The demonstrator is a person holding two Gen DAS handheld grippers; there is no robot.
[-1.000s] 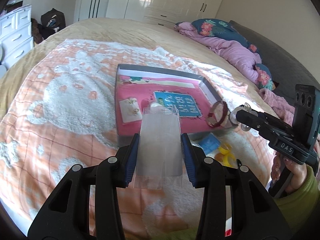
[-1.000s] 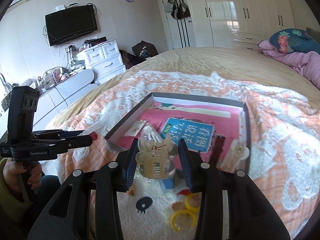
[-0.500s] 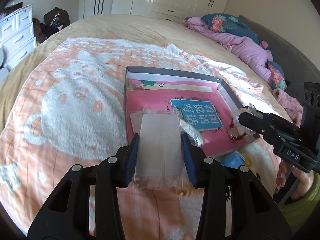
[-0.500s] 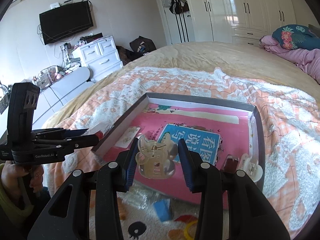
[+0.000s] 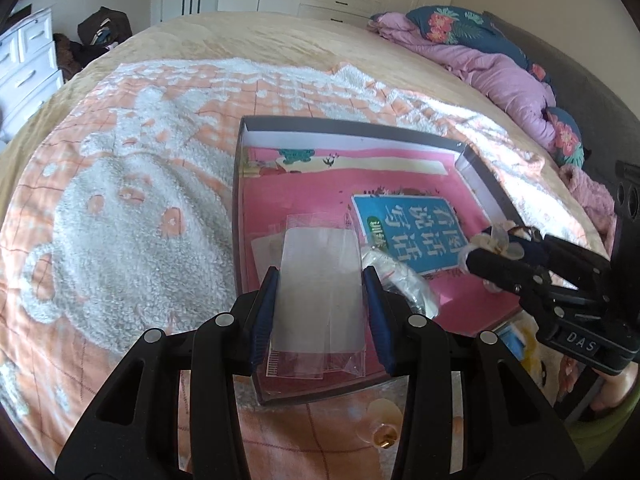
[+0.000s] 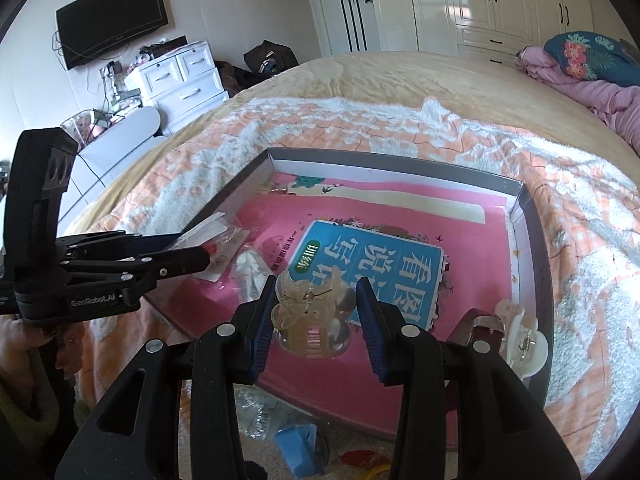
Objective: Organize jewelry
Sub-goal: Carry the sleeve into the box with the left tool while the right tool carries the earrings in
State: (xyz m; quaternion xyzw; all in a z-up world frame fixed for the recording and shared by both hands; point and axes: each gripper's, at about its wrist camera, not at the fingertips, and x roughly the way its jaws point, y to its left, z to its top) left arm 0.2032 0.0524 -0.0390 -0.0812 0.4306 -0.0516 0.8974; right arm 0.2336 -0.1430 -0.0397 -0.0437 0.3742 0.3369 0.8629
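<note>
A shallow grey-rimmed box (image 5: 348, 126) lined with a pink book lies on the bed. My left gripper (image 5: 320, 280) is shut on a clear plastic zip bag (image 5: 320, 276), held over the box's near left part. In the right wrist view my right gripper (image 6: 316, 292) is shut on a translucent amber hair claw clip (image 6: 310, 320) above the box (image 6: 400, 160). The left gripper (image 6: 200, 252) comes in from the left there with its bag. The right gripper (image 5: 492, 248) shows at the right of the left wrist view.
A white hair clip (image 6: 520, 332) and a dark red item (image 6: 476, 328) lie in the box's near right corner. A crumpled clear bag (image 5: 400, 284) rests inside. A small blue object (image 6: 300, 448) sits on the blanket before the box. Pink bedding (image 5: 492, 68) is piled far right.
Both grippers have moved forward and down, from in front of the box to above its near part. Each keeps its hold, the left on the bag, the right on the clip.
</note>
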